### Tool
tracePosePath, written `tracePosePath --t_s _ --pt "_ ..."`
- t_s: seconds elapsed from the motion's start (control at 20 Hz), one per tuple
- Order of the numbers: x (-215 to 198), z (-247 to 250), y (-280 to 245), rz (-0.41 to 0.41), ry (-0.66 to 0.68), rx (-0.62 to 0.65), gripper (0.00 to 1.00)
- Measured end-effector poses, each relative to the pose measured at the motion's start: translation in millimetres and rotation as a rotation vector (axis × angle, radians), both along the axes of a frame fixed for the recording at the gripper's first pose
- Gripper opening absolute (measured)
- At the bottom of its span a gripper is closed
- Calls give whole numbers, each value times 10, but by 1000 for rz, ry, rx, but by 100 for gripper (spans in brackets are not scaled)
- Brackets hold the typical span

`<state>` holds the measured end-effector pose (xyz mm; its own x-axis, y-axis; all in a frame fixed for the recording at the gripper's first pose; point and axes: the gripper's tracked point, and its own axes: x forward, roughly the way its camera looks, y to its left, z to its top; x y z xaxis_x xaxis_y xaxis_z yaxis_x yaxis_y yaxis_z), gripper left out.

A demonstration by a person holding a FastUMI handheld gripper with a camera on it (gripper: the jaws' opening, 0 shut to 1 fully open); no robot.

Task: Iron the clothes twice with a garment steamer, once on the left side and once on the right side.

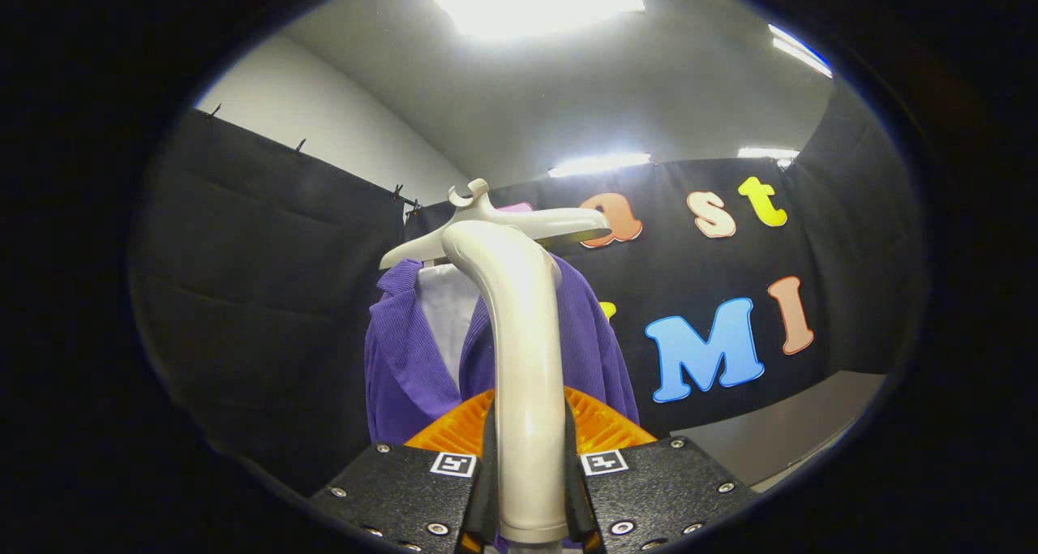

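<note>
Right now the gripper (pixel 531 489) is squeezing the handle of the garment steamer (pixel 523 359), one finger on each side. The steamer's long handle points straight up and away from the fingers, and its head bends toward the clothes. The purple jacket (pixel 405 367) hangs on a pale hanger (pixel 495 225) just beyond the steamer, a bit to the left. I think the steamer head must go down one side of the jacket next.
</note>
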<state>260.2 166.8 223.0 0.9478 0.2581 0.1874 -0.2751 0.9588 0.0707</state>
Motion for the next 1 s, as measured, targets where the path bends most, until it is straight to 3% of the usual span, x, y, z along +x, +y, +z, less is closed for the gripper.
tracePosePath --t_s 0.25,0.5,1.0 --pt "341 -194 119 -65 10 -57 33" --pt "405 -385 172 -123 -17 -138 33" --pt "243 -902 123 -125 45 -171 33"
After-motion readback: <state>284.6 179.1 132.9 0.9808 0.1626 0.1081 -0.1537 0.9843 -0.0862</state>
